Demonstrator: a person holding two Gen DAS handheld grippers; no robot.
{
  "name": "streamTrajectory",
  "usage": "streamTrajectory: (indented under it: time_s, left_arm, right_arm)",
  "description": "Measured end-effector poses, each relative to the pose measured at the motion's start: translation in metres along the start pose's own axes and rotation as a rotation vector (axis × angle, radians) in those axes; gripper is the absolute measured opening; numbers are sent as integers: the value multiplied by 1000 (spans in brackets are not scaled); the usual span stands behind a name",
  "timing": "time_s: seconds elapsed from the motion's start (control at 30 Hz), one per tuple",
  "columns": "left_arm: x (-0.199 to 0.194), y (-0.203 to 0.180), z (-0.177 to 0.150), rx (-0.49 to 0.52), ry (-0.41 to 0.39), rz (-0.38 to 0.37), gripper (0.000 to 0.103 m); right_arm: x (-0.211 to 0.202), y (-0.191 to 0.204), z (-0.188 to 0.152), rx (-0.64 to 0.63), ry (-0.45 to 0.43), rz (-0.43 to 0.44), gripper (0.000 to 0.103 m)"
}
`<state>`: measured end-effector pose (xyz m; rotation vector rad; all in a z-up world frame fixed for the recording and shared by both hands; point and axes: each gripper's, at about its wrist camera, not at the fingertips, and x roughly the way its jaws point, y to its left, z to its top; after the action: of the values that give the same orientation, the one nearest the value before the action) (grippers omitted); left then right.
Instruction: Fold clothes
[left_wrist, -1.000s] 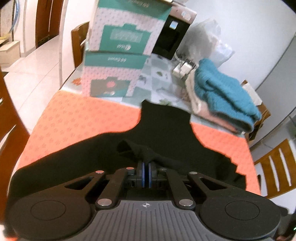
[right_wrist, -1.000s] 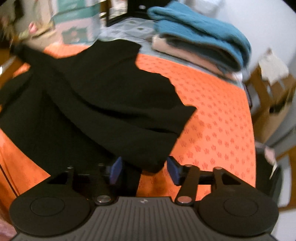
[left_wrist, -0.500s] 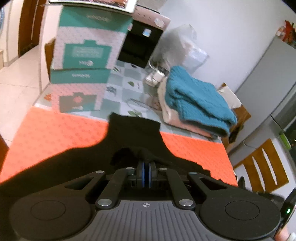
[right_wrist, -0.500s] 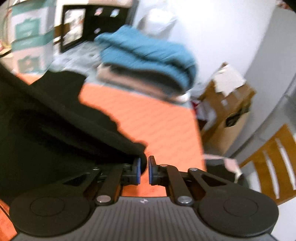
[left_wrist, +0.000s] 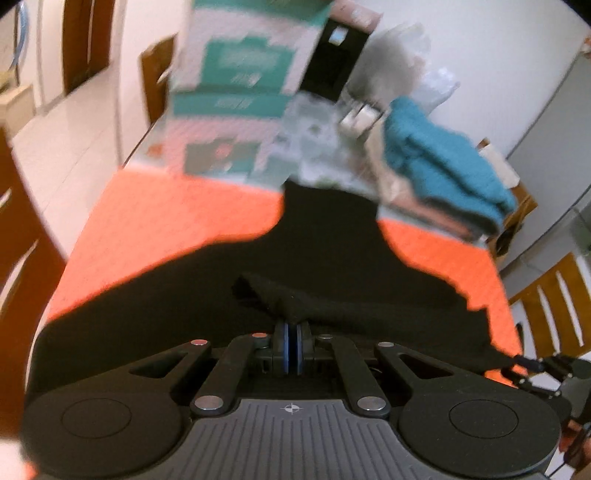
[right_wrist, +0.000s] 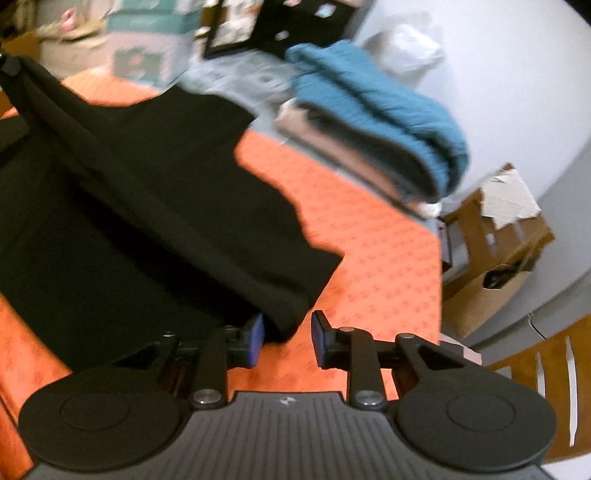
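A black garment (left_wrist: 332, 258) lies spread on the orange mat (left_wrist: 166, 221). My left gripper (left_wrist: 291, 328) is shut on a bunched fold of it, lifted slightly off the mat. In the right wrist view the black garment (right_wrist: 147, 206) stretches taut from the upper left down to my right gripper (right_wrist: 287, 336). The right jaws are opening. A corner of the cloth hangs between them against the left pad (right_wrist: 256, 334), with a clear gap to the right pad (right_wrist: 318, 338).
A stack of folded clothes with a teal knit on top (right_wrist: 376, 122) sits at the mat's far edge (right_wrist: 369, 258). Teal and pink boxes (left_wrist: 236, 74) stand at the back. A wooden chair (left_wrist: 554, 306) and a cardboard box (right_wrist: 495, 251) stand off the table's right side.
The right jaws were wide around the cloth corner, closed to a narrow gap half a second ago, and now stand apart again. The left gripper has kept its grip and shifted a little.
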<state>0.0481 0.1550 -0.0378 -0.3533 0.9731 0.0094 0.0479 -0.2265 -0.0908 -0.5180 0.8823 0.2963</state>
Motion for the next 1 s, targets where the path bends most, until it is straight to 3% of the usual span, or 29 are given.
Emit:
streamTrajectory:
  time_s: [0.2, 0.37, 0.57, 0.63, 0.77, 0.9, 0.93, 1.0]
  left_arm:
    - [14, 29, -18, -89, 61, 25, 7]
    - [7, 24, -4, -77, -9, 13, 7]
    - [-14, 26, 30, -80, -151, 41, 7]
    - [-11, 35, 33, -91, -143, 64, 7]
    - [12, 60, 20, -151, -42, 105, 7]
    - [17, 67, 9, -182, -21, 102, 7]
    - [17, 67, 9, -187, -23, 99, 7]
    - [13, 65, 11, -190, -38, 91, 7]
  right_arm:
    - [2, 14, -1, -46, 25, 34, 32]
    - [10, 13, 6, -36, 17, 70, 36]
    - [20, 10, 10, -2, 41, 85, 35]
    - [20, 11, 8, -10, 45, 85, 35]
    - [22, 14, 5, -41, 45, 87, 35]
    - [25, 21, 8, -102, 25, 82, 35]
    - [26, 22, 10, -117, 20, 88, 33]
    - [29, 23, 13, -141, 22, 101, 9]
